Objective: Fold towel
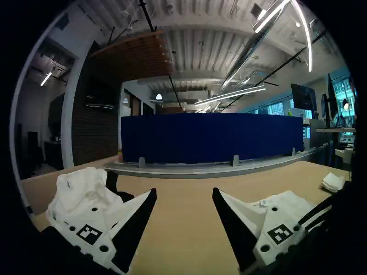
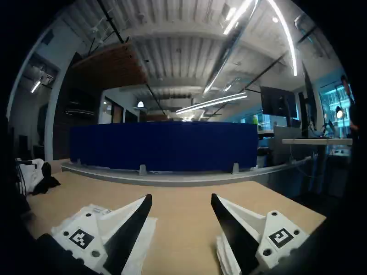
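My left gripper [image 1: 184,189] is open over the wooden table [image 1: 183,220], with nothing between its fingers. A crumpled white towel [image 1: 82,188] lies just behind its left finger, and white cloth with a small tag [image 1: 284,201] lies by its right finger. In the right gripper view, my right gripper [image 2: 181,196] is also open and empty, low above the table [image 2: 183,229]. A flat white towel with a tag [image 2: 140,240] lies under its left finger. A folded white stack [image 2: 224,254] sits under its right finger.
A blue divider panel [image 1: 206,137] on a grey rail closes off the table's far side. A small folded white cloth [image 1: 332,182] lies at the table's right end. In the right gripper view, a white heap with something black [image 2: 34,178] sits far left. Desks with monitors [image 2: 293,137] stand to the right.
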